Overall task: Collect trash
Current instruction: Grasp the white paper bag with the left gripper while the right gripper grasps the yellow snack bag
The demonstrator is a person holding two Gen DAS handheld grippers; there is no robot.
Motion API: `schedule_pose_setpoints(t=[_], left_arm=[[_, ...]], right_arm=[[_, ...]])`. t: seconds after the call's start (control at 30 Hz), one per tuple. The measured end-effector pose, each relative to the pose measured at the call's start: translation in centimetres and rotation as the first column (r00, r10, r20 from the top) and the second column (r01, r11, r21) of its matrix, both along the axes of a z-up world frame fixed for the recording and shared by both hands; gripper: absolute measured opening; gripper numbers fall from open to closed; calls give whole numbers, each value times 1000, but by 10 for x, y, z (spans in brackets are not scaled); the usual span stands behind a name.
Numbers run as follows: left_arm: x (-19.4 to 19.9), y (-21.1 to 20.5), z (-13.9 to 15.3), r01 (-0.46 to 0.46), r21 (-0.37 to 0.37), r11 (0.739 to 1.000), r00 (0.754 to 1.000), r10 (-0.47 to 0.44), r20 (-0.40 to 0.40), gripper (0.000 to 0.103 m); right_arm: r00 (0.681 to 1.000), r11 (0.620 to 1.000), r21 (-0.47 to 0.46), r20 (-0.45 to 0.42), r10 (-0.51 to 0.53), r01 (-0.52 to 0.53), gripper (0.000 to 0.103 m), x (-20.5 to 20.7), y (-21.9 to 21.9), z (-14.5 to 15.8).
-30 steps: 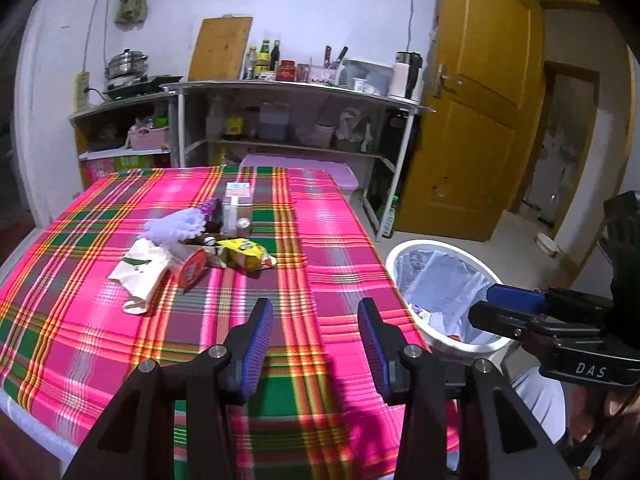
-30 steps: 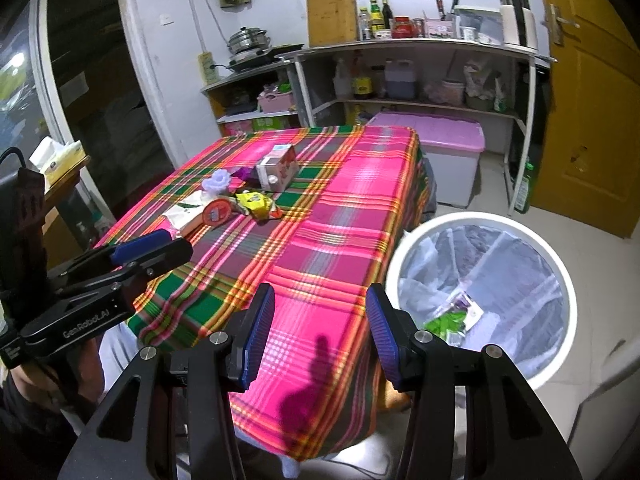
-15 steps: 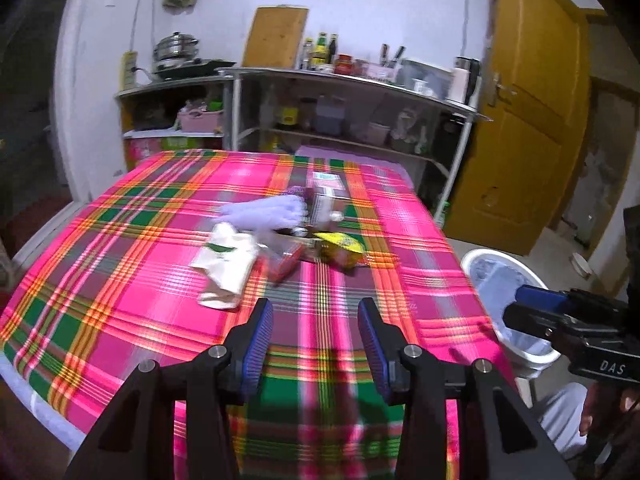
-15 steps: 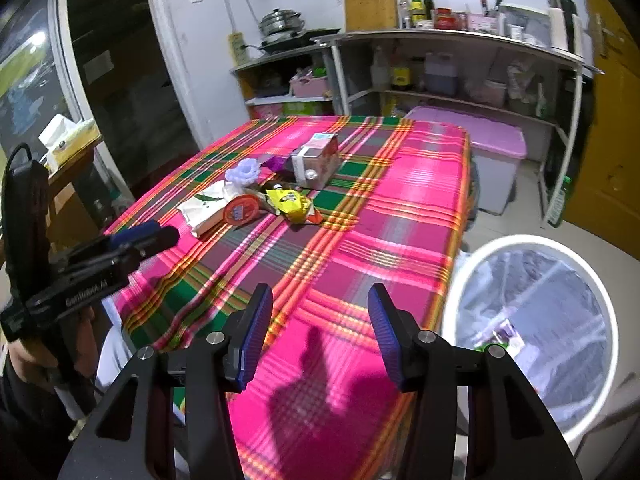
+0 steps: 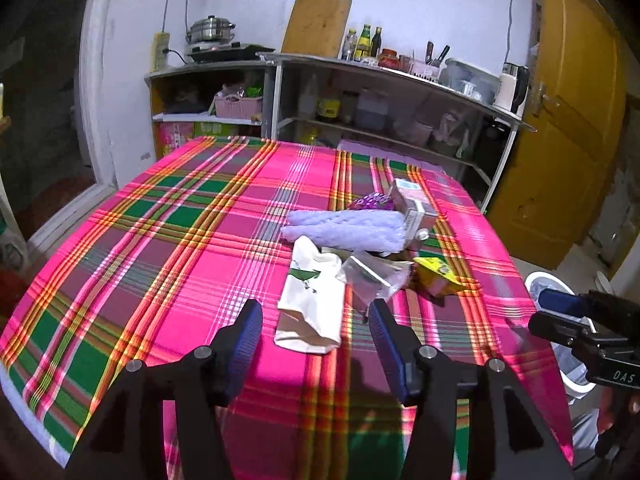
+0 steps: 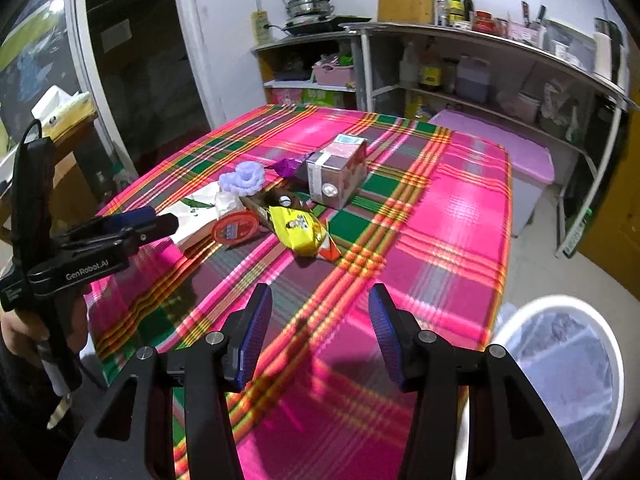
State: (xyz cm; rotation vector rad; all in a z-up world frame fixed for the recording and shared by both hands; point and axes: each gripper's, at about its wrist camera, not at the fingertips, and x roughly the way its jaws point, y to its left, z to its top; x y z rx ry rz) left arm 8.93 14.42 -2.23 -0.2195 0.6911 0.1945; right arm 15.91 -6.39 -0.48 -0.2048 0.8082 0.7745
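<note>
Left wrist view: the left gripper [image 5: 314, 330] hangs over the near part of the pink-and-green plaid tablecloth [image 5: 168, 248], jaws spread wide and holding nothing. Directly ahead, between the blue finger pads, lies a flat white paper packet with a green leaf print [image 5: 312, 300]. Beyond it sit a crumpled clear plastic wrapper [image 5: 374, 278], a yellow snack wrapper [image 5: 436, 278], a lilac foam net sleeve [image 5: 348, 230] and a pink-and-white drink carton [image 5: 412, 208], all grouped closely together. The right gripper [image 5: 560, 312] appears at the right edge, with the white round trash bin [image 5: 540, 280] partly hidden behind it. Right wrist view: the right gripper [image 6: 320, 326] is over the table's near corner, jaws wide apart and empty. The trash cluster lies ahead to the left, including a round red-orange lid [image 6: 235, 229] touching the white packet. The lined bin stands on the floor at lower right, beside the table.
</note>
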Motion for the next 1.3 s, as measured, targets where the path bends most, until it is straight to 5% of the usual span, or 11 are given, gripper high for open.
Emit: schedule_pose_setpoints(t=[0.6, 0.73, 0.8, 0.87, 1.3], left_arm=[[36, 9, -30, 41, 4, 999, 995, -40, -90, 55], [39, 9, -35, 44, 4, 999, 993, -43, -111, 42], [38, 8, -35, 35, 13, 999, 993, -34, -112, 37], [36, 7, -34, 32, 24, 999, 994, -29, -106, 30], [6, 4, -19, -12, -7, 1000, 999, 12, -45, 29]], right_arm=[[992, 987, -112, -40, 115, -119, 51, 53, 66, -34], [989, 989, -89, -94, 111, -119, 51, 60, 69, -39], [989, 989, -86, -98, 108, -117, 34, 61, 69, -39], [989, 991, -71, -106, 105, -113, 33, 59, 67, -38], [992, 999, 5, -117, 51, -51, 31, 27, 36, -23]])
